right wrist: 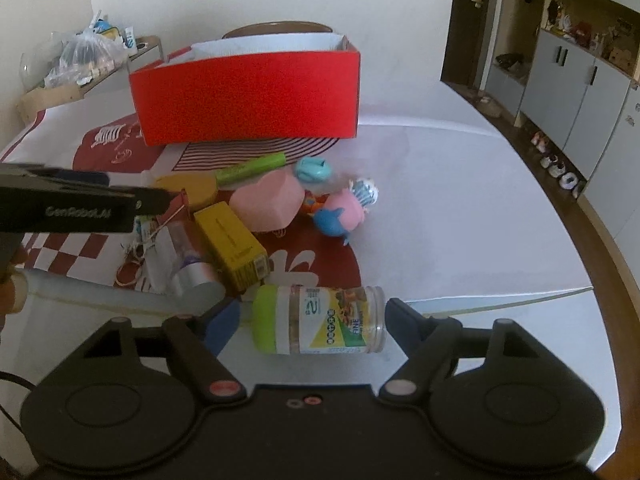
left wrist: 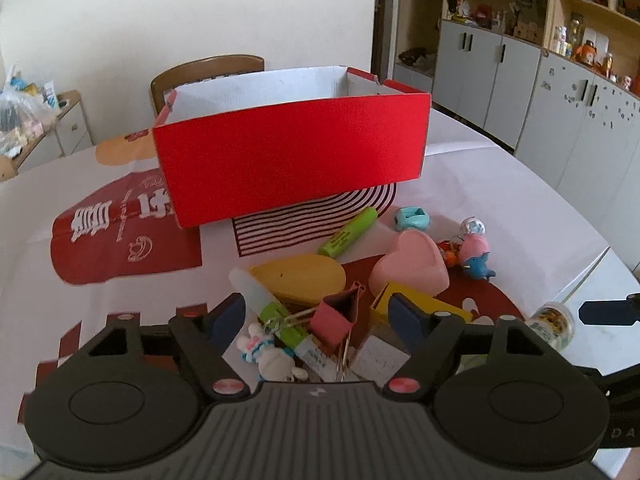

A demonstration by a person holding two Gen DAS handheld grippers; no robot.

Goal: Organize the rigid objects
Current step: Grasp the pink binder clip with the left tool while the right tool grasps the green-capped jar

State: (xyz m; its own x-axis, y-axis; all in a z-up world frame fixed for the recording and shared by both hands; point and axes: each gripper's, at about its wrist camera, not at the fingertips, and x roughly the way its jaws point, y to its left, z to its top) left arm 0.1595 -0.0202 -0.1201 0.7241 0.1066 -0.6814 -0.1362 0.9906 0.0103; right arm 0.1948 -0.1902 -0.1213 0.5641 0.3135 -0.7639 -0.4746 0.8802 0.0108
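right claw: released, spread wide, grasping nothing; my two fingers sit one off each end of the jar
jar: clear plastic, green cap, lying on its side on the counter, straight ahead of my right claw and nearest of all to it
jar axis: long axis runs side to side across my right claw, cap toward my left finger, base toward my right finger; closing as I stand would pinch it end to end, so I judge a wrist turn may be wanted to take it across the body
nearer claw: right one, clearly; from the left wrist view the jar sits far off to the right edge
left claw: released, wide, grasping nothing; hangs over the clutter just left of the jar
under left claw: pink binder clip between my fingers, green-and-white tube and bunny charm beside it
past the jar: yellow box, then pink heart, then pig toy a little right
further past the jar: green highlighter, teal sharpener-like thing
red box: open top, farthest from the jar, straight beyond the pile; likely the drop spot
risk: jar is round, may roll off toward me if nudged
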